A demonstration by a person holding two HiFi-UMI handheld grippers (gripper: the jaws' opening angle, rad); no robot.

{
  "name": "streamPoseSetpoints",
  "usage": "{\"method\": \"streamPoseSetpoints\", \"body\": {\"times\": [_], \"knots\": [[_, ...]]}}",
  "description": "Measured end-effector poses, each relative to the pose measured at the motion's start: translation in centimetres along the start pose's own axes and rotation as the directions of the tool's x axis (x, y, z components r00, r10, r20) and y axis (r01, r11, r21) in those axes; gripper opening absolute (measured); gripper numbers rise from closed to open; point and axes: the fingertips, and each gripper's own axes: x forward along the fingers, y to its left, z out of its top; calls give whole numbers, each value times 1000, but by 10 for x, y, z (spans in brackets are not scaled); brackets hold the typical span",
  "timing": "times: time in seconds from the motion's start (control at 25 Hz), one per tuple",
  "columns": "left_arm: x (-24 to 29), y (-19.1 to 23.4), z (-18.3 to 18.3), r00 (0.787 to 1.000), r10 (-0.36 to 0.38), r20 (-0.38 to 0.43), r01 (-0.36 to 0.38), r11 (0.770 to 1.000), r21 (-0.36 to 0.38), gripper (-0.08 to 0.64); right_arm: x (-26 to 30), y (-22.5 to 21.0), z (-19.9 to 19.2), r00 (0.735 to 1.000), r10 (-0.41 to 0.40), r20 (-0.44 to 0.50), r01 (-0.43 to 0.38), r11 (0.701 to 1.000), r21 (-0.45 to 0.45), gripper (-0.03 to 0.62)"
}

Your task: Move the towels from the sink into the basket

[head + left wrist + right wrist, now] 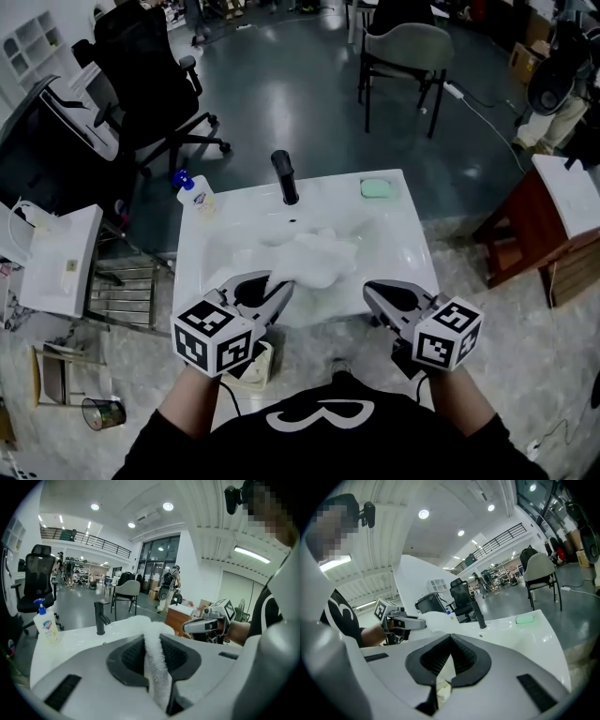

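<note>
At the far left, a black office chair [141,75] stood on the grey floor, well apart from the white sink [394,220]. A soap bottle [197,195] with a blue pump stood upright on the sink's back left corner.

The left tool [281,289] was over the front of the basin, its jaws pinching a fold of the white towel [314,258]. In the left gripper view the fluffy cloth ran straight down between the two dark pads. The rest of the towel was bunched ahead of the tool's tip over the middle of the basin. Whether that bunch touched the bowl could not be told.

Below the sink's front edge, just under the left tool, part of a pale beige container [261,361] showed. It was too hidden to say whether it was the basket.

A black faucet [284,176] stood at the back centre of the sink, with a green soap bar [378,187] lying to its right.

The right tool [370,289] was over the sink's front right edge, near the towel but apart from it. Its jaws were pressed together at the tips with nothing between them.

Beyond stood a grey chair [403,47], and at the far right a brown wooden surface [534,234].
</note>
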Motion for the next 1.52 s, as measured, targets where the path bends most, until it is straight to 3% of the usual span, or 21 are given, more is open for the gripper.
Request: {"method": "streamPoseSetpoints", "body": {"times": [0.52, 0.8, 1.08, 1.52], "knots": [[-105, -36, -2, 989, -25, 144, 31, 999, -43, 71, -8, 89, -21, 1000, 3, 14, -3, 999, -42, 3], [-167, -57, -30, 979, -79, 186, 92, 994, -60, 71, -12, 150, -50, 1000, -24, 20, 25, 999, -44, 3], [-216, -62, -71, 979, -87, 184, 105, 990, -91, 71, -12, 192, -85, 999, -48, 0, 48, 999, -24, 3], [-248, -105, -102, 980, 4, 200, 29, 986, -161, 71, -34, 225, -104, 996, 59, -74, -64, 996, -60, 3]]}}
